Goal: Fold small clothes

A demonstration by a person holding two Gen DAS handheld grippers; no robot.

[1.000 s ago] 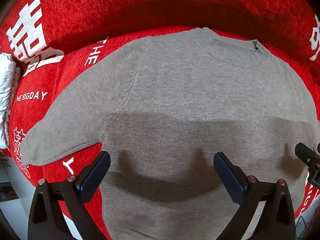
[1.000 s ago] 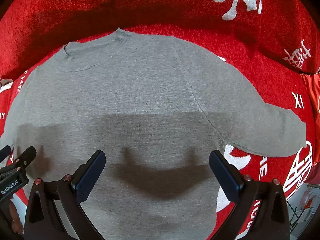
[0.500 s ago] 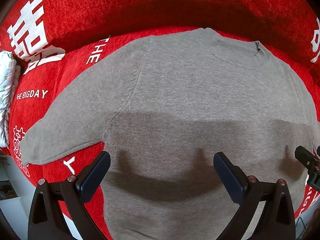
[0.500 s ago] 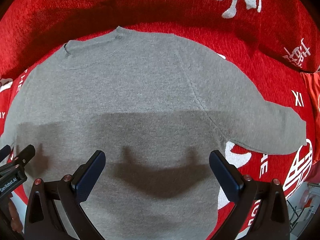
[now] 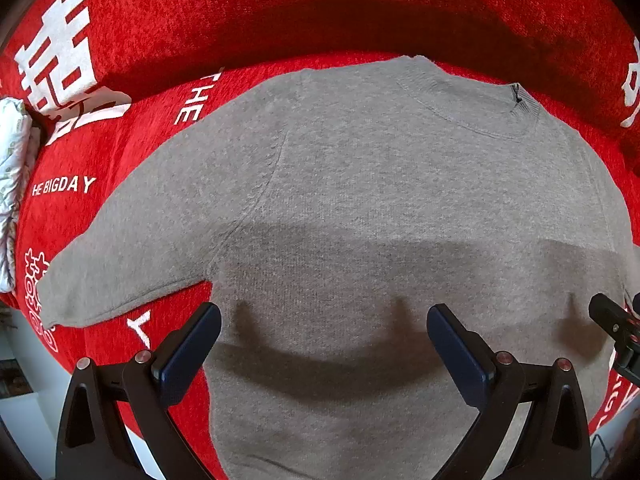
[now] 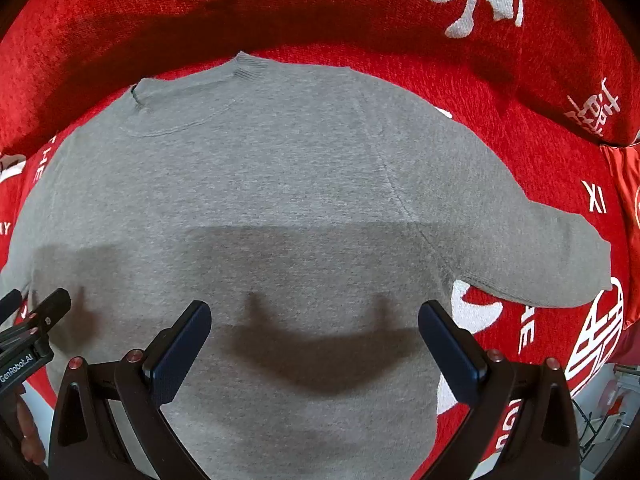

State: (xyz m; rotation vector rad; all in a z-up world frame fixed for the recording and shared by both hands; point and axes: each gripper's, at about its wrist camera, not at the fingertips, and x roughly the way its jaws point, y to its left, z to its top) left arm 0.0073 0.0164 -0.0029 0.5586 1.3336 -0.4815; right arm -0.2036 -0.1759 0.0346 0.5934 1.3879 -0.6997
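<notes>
Grey sweater [image 5: 380, 208] lies flat, front or back side up (cannot tell which), spread over a red cover [image 5: 280, 12] printed with white characters and Latin lettering ("THE BIG DAY" partly legible). Collar [image 5: 472, 100] at the far edge, hem toward the cameras. Both sleeves out to the sides and angled down: one sleeve [image 5: 132, 248] seen in the left wrist view, its cuff near the cover's left edge; the other sleeve [image 6: 532, 248] seen in the right wrist view, cuff resting over a white print.

Left claw [image 5: 323, 340]: spread wide, nothing between the fingers, hovering over the lower body of the sweater. Its left finger [image 5: 188, 350] sits over the boundary of sweater and red cover, just below the armpit. No contact with the cloth visible; shadow of the fingers falls on the knit ahead.

Right claw [image 6: 314, 338]: also spread wide, holding nothing, over the lower body of the sweater toward its right side. Its right finger [image 6: 450, 350] is over the sweater's side edge.

Each claw shows at the edge of the other's view, so the two are side by side, apart.

A pale patterned cloth [image 5: 14, 184] lies at the far left edge of the cover.
</notes>
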